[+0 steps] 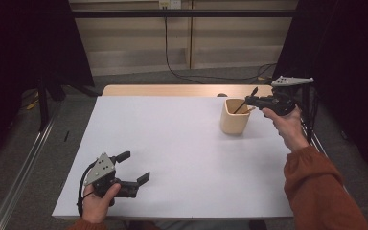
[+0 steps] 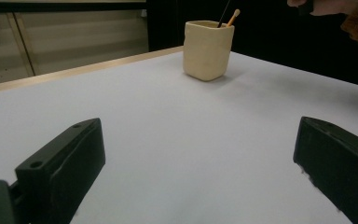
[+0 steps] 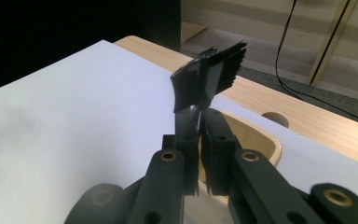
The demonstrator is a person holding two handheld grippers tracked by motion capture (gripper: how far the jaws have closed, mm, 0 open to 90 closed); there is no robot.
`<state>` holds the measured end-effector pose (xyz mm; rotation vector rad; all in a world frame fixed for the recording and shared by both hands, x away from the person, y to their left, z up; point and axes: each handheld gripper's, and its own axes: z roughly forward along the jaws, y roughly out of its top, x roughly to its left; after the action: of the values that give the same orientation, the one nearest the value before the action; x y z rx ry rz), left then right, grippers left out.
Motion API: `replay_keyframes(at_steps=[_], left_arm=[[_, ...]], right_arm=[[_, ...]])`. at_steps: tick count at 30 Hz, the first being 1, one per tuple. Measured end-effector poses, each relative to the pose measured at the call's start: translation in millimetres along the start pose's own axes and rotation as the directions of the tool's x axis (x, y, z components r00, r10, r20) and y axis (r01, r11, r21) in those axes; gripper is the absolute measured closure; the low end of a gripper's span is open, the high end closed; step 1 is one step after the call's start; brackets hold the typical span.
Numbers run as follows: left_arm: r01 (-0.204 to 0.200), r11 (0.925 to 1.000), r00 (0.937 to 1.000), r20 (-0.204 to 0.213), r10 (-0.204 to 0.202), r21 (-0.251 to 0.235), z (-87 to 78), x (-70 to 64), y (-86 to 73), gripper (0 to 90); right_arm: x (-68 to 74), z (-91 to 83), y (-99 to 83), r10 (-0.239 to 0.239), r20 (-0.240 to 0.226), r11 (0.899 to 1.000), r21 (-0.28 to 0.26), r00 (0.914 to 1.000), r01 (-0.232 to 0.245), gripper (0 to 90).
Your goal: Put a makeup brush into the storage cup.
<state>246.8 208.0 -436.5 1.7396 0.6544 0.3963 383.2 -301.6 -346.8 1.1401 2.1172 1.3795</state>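
Black brush (image 3: 209, 77) pinched in right gripper (image 3: 200, 154), jaws closed on its handle, bristle head up, held just above the cup (image 1: 234, 116). Cup is beige, at the table's far right, with a black stick and a wooden stick (image 2: 233, 17) inside. Left gripper (image 1: 134, 167) low at the near left, jaws wide apart, holding nothing. White table (image 1: 172, 143), wood edge at the far side. Grey floor, beige wall panels, a black cable (image 1: 182, 74) behind.
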Motion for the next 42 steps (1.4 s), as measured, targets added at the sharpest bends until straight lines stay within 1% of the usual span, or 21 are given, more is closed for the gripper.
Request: replay_keyframes(at_steps=[2,5,10,17,19,24,27,31,32,33,38,39,40,41,42], left_arm=[[0.001,1.0000,1.0000,0.001,-0.001,-0.002,-0.1,0.3,0.0,2.0],[0.001,1.0000,1.0000,0.000,-0.001,0.000,0.0,0.4,0.1,2.0],[0.002,1.0000,1.0000,-0.003,-0.002,0.000,-0.3,0.4,0.1,2.0],[0.005,1.0000,1.0000,0.001,-0.005,-0.001,-0.1,1.0,-0.2,2.1],[0.009,0.9999,1.0000,0.002,-0.009,-0.007,0.1,0.9,-0.4,2.1],[0.010,0.9999,0.9999,0.005,-0.010,-0.001,-0.6,1.3,-0.2,2.1],[0.010,0.9999,0.9999,0.006,-0.010,0.001,0.0,1.4,-0.3,2.2],[0.015,0.9999,0.9999,0.005,-0.015,-0.003,0.2,2.0,-0.5,2.2],[0.012,0.9999,0.9999,0.004,-0.012,0.000,0.1,2.3,-0.4,2.2],[0.013,0.9999,0.9999,0.004,-0.013,0.001,0.3,2.3,-0.4,2.2],[0.014,0.9999,0.9999,0.005,-0.014,0.003,1.2,1.8,0.0,2.3],[0.008,1.0000,0.9999,0.006,-0.008,0.003,1.6,2.2,0.2,2.3],[0.010,0.9999,0.9999,0.006,-0.010,0.001,2.1,2.2,0.4,2.3],[0.010,1.0000,0.9999,0.007,-0.010,0.002,2.7,2.6,0.6,2.3],[0.013,0.9999,0.9999,0.008,-0.013,0.001,3.3,2.6,0.5,2.3]], right_arm=[[2.5,-0.9,-0.6,-0.012,-0.007,1.000,-0.015,0.9999,0.011,85.4],[3.9,0.4,-1.6,-0.019,-0.002,1.000,-0.005,0.9998,0.019,85.4],[-1.3,3.1,-7.3,0.013,-0.004,1.000,-0.002,0.9999,-0.013,85.3],[-1.8,5.3,-11.1,0.024,-0.008,1.000,-0.008,0.9997,-0.024,85.2],[-1.2,6.2,-12.4,0.025,-0.009,1.000,-0.001,0.9996,-0.025,85.1],[-2.9,8.4,-17.2,0.043,-0.010,0.999,-0.007,0.9990,-0.043,85.0],[-3.1,9.1,-19.3,0.046,-0.013,0.999,-0.004,0.9989,-0.046,84.1],[-3.6,8.9,-20.0,0.051,-0.006,0.999,-0.015,0.9987,-0.051,77.2],[-4.1,9.3,-20.6,0.055,-0.015,0.998,-0.019,0.9984,-0.055,76.0],[-4.1,9.5,-21.0,0.054,-0.013,0.998,-0.019,0.9985,-0.054,74.1],[-3.9,9.7,-25.4,0.059,-0.015,0.998,-0.035,0.9981,-0.060,62.2],[-3.8,9.7,-26.1,0.063,-0.011,0.997,-0.036,0.9979,-0.063,59.0],[-4.3,9.8,-27.0,0.065,-0.009,0.997,-0.041,0.9978,-0.065,56.3],[-4.5,9.4,-27.6,0.065,-0.008,0.997,-0.044,0.9979,-0.065,55.1],[-4.6,9.0,-27.8,0.069,-0.003,0.996,-0.054,0.9976,-0.069,50.7]])
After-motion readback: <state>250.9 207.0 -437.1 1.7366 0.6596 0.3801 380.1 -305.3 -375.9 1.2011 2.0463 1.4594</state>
